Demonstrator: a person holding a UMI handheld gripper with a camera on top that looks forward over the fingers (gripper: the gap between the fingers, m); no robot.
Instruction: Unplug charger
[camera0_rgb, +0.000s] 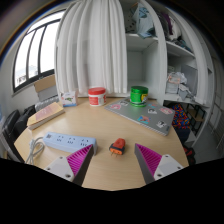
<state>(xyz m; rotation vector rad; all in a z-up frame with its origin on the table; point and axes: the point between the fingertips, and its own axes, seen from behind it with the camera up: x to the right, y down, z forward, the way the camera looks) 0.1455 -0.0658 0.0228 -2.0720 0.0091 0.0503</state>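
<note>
A white power strip (63, 142) lies on the wooden table (120, 170), just ahead of my left finger. A small orange-red charger (117, 147) with its prongs showing lies on the table apart from the strip, ahead of my fingers and between them. My gripper (112, 162) is open and holds nothing; its pink pads (77, 159) stand wide apart above the table, short of the charger.
A red container (96, 96) and a green container (138, 95) stand at the far edge of the table. A flat box with a patterned lid (140, 115) lies at the right. White curtains (95, 45), a window and shelves are behind.
</note>
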